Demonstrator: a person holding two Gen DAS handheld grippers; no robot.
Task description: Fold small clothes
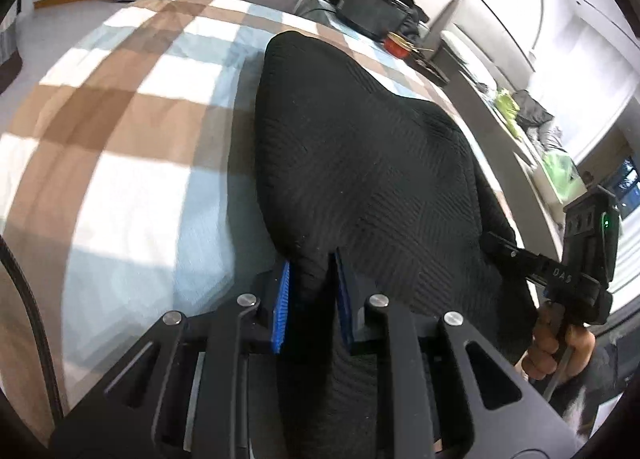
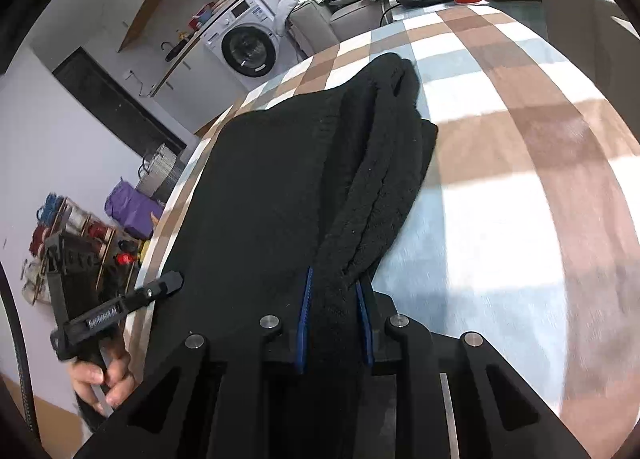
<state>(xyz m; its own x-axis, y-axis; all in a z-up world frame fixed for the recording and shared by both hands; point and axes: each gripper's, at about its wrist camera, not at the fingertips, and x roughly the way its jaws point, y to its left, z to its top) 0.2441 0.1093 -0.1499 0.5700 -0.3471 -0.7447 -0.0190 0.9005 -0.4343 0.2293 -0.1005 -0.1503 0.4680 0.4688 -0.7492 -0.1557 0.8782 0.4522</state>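
In my left wrist view, my left gripper [image 1: 311, 287] is closed on the near edge of the black knit garment [image 1: 360, 147]. The cloth is squeezed between the two blue pads [image 1: 282, 299]. From the pinch, the garment runs away toward 12 o'clock, over the checked tablecloth [image 1: 132, 119]. It looks lifted a bit near me and lies down farther out. At 3 o'clock I see my right gripper [image 1: 496, 245] reaching into the garment's other side.

In my right wrist view, my right gripper [image 2: 334, 299] is also closed on the black knit garment [image 2: 280, 187], with a thick bunched part caught between its blue pads [image 2: 304, 311]. The cloth goes out toward 12 o'clock, and its far end sits on the checked tablecloth [image 2: 500, 187]. My left gripper [image 2: 170, 283] shows at 9 o'clock, at the garment's edge.

So both hands hold the near end, side by side, and neither is nearer. The long way of the garment points straight away from me. I think the next move is to carry this near end out toward 12 o'clock and lay it on the far end. Both hands should go together, or the fold may come out crooked.
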